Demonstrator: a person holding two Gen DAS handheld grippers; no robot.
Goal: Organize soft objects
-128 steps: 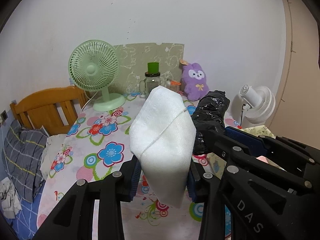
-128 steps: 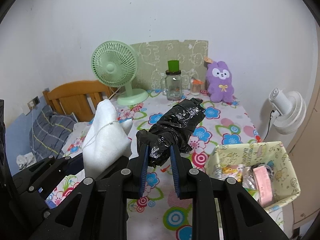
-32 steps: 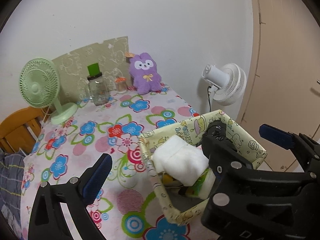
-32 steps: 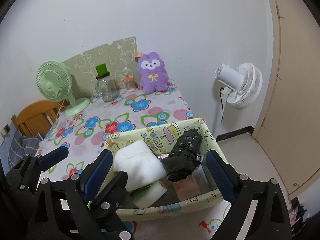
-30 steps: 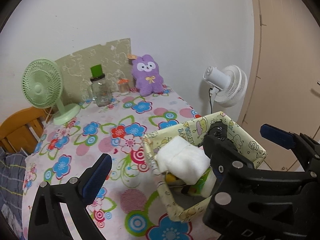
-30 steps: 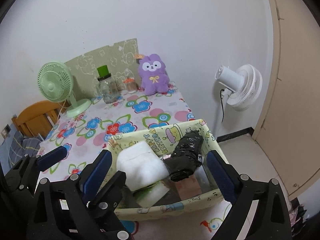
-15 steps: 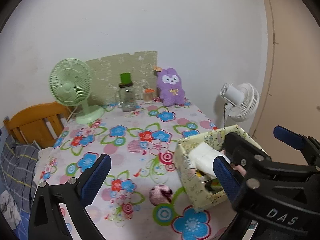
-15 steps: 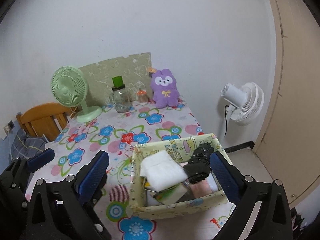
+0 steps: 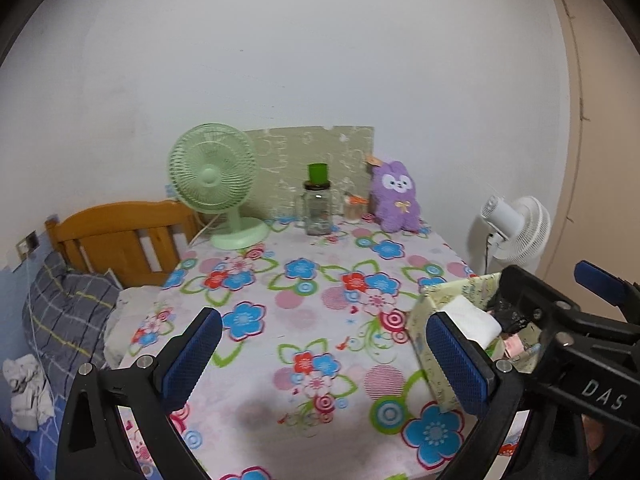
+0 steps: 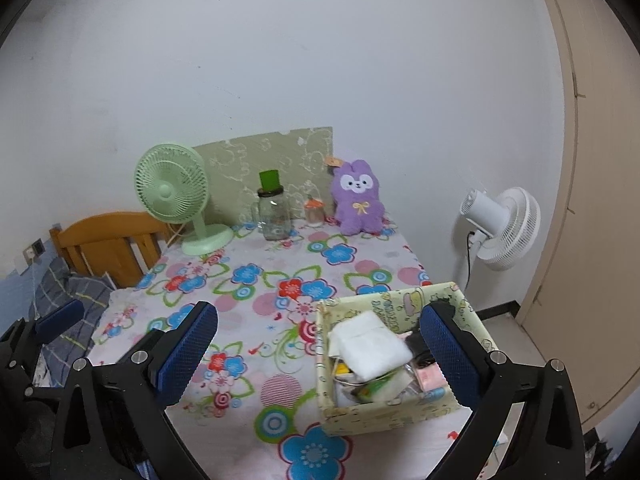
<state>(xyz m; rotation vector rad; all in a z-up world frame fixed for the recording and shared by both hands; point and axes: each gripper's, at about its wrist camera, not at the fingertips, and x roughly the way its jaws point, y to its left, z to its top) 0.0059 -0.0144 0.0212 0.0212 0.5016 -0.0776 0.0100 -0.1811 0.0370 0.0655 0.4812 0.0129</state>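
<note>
A yellow patterned fabric box stands on the near right of the flowered table. Inside lie a white foam sheet, a black plastic bundle half hidden by my fingers, and small packets. My left gripper stands open above the table's near middle, left of the box, holding nothing. My right gripper is open too, its right finger in front of the box. A purple plush bunny sits at the far edge.
A green desk fan, a glass jar with a green cap and a small orange-topped jar line the far edge against a green board. A white floor fan stands right of the table; a wooden bed frame lies left.
Both grippers let go of the white foam and black bundle into the box, then drew back and up. In the last half second they pulled further away; the box looks smaller.
</note>
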